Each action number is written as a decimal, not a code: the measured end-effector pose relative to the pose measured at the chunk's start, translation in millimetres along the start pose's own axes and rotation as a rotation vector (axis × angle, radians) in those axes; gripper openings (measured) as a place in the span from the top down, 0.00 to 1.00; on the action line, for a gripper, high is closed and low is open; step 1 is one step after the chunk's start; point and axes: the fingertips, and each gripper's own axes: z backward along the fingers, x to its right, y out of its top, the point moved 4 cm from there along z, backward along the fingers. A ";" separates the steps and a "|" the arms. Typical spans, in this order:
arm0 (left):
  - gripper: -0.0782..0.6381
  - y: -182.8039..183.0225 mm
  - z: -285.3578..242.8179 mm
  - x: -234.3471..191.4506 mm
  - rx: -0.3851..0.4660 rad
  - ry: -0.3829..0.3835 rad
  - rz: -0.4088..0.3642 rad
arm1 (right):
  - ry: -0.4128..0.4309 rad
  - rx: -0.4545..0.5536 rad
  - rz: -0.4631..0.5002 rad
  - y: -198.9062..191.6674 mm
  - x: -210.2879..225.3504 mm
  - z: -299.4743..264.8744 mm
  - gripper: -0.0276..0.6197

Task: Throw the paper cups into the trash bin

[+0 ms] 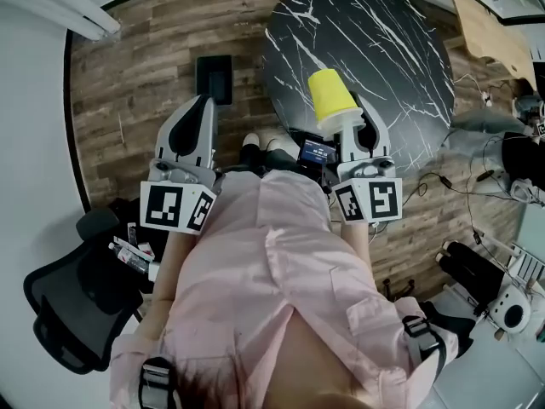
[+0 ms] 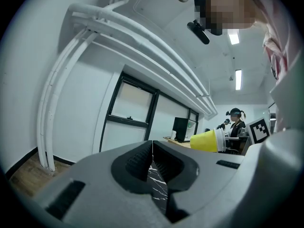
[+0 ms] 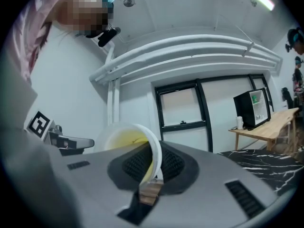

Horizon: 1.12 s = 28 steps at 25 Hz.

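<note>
Wood-plank floor (image 1: 128, 49), round black marble table (image 1: 392, 49). Above its edge, the right gripper (image 1: 349, 126) pinched the rim of a yellow paper cup (image 1: 332, 99), probably light and crushable; the left gripper (image 1: 203, 102) had its jaws together, empty.

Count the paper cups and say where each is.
1: a yellow paper cup, pinched at its rim by the right gripper over the marble table. Others may be hidden.
</note>
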 end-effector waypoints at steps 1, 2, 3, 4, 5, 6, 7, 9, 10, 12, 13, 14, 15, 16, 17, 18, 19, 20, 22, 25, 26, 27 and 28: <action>0.87 -1.6 0.5 0.4 -0.001 0.001 0.001 | 0.012 -0.005 0.003 -2.5 -3.9 -1.4 0.88; 0.87 -3.3 1.1 0.9 -0.004 0.001 0.002 | 0.023 -0.011 0.007 -4.7 -7.6 -2.4 0.88; 0.87 -5.0 2.0 1.7 -0.008 0.002 0.003 | 0.034 -0.017 0.012 -6.7 -11.4 -2.7 0.88; 0.87 -6.5 3.2 2.7 -0.012 0.004 0.006 | 0.043 -0.024 0.018 -8.6 -14.9 -2.5 0.88; 0.87 -7.7 4.6 3.8 -0.015 0.007 0.008 | 0.052 -0.032 0.023 -10.4 -18.1 -2.0 0.88; 0.87 -8.5 6.3 5.3 -0.016 0.012 0.008 | 0.062 -0.039 0.029 -12.1 -21.1 -1.3 0.88; 0.87 -9.0 8.2 7.1 -0.017 0.017 0.004 | 0.072 -0.046 0.034 -13.8 -23.9 -0.2 0.88; 0.87 -10.0 12.5 11.9 -0.019 0.027 -0.016 | 0.091 -0.056 0.043 -17.4 -28.7 2.9 0.88; 0.87 -10.4 14.4 14.7 -0.021 0.033 -0.031 | 0.100 -0.060 0.049 -19.3 -30.5 4.7 0.88; 0.87 -10.7 17.6 21.4 -0.023 0.048 -0.064 | 0.118 -0.066 0.059 -23.1 -32.1 8.4 0.88; 0.87 -10.8 19.5 25.2 -0.023 0.057 -0.076 | 0.128 -0.071 0.062 -25.0 -32.3 10.6 0.88; 0.87 -10.8 21.9 29.4 -0.024 0.067 -0.082 | 0.138 -0.076 0.064 -26.7 -32.7 13.0 0.88; 0.87 -10.9 24.7 34.2 -0.025 0.076 -0.082 | 0.149 -0.081 0.068 -27.8 -33.3 15.9 0.88; 0.87 -11.1 27.8 39.7 -0.026 0.083 -0.079 | 0.160 -0.084 0.072 -28.0 -33.9 19.2 0.88; 0.87 -11.4 31.1 46.0 -0.027 0.089 -0.075 | 0.170 -0.086 0.078 -27.4 -34.2 23.0 0.88; 0.87 -12.2 34.7 52.9 -0.029 0.093 -0.072 | 0.179 -0.086 0.083 -26.6 -34.4 27.2 0.88; 0.87 -13.5 38.6 59.9 -0.030 0.095 -0.070 | 0.187 -0.085 0.084 -26.1 -34.4 31.8 0.88; 0.87 -15.4 42.7 66.6 -0.032 0.098 -0.068 | 0.194 -0.084 0.081 -26.3 -34.2 36.9 0.88; 0.87 -20.4 51.3 79.0 -0.039 0.106 -0.066 | 0.205 -0.089 0.069 -29.4 -33.5 47.9 0.88; 0.87 -28.1 66.2 93.6 -0.046 0.124 -0.068 | 0.217 -0.101 0.050 -36.0 -32.4 66.1 0.88; 0.87 -30.9 71.5 97.1 -0.047 0.131 -0.066 | 0.219 -0.104 0.043 -38.1 -32.1 71.9 0.88; 0.87 -33.7 76.4 99.9 -0.047 0.139 -0.061 | 0.220 -0.107 0.037 -39.8 -31.8 77.1 0.88; 0.87 -36.3 80.6 102.0 -0.045 0.145 -0.055 | 0.222 -0.108 0.031 -40.9 -31.4 81.1 0.88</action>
